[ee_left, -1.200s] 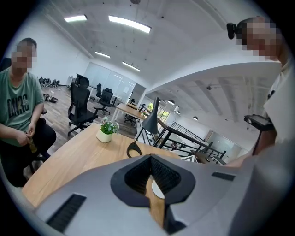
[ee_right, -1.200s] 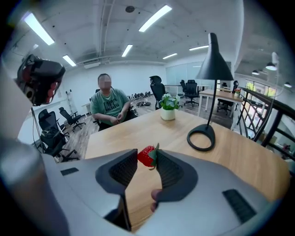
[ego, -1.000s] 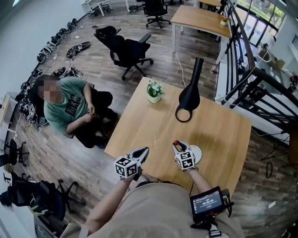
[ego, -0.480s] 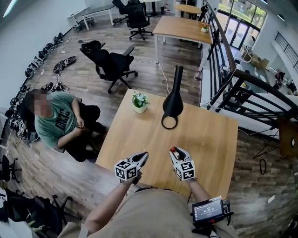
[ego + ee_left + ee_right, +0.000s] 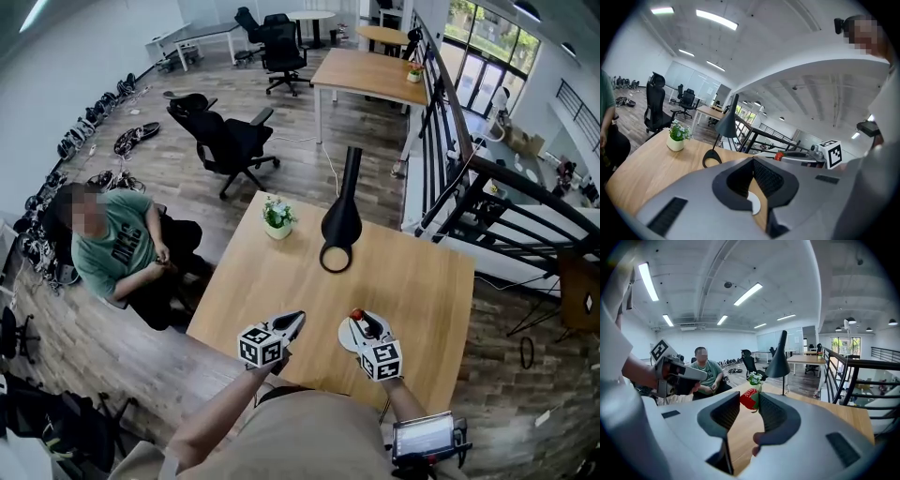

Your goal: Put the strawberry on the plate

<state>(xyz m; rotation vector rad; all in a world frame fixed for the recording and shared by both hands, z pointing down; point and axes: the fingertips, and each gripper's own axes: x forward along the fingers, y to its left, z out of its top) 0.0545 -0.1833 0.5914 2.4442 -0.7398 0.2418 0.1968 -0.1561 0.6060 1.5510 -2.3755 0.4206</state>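
- Currently the strawberry (image 5: 749, 399) is pinched between the jaw tips of the right gripper (image 5: 364, 322), clear of the table (image 5: 412, 281). The jaws stand partly apart, only as wide as the fruit.
- Judge the step in hand as the carry to the plate (image 5: 344, 335). In the head view the strawberry lies over the plate's far edge, and the plate rests near your side of the table.
- For the next move, centre the fruit over the white surface and lower the right gripper until it rests there. Then spread the jaws and draw back without dragging it.
- Keep the left gripper (image 5: 295, 321) where it is, just left of the plate. Its jaw tips meet and it holds nothing.
- Use the head view to line up. Only it shows the plate, which the right gripper view does not show.
- Use the right gripper view to check the grip. Only it shows both pads on the fruit, which is a mere red spot from above.
- Note that the left gripper view alone confirms its own closed tips. No view gives the height above the plate.
- Ignore the lamp (image 5: 340, 225), the potted plant (image 5: 277, 216) and the seated person (image 5: 117, 246) farther off.
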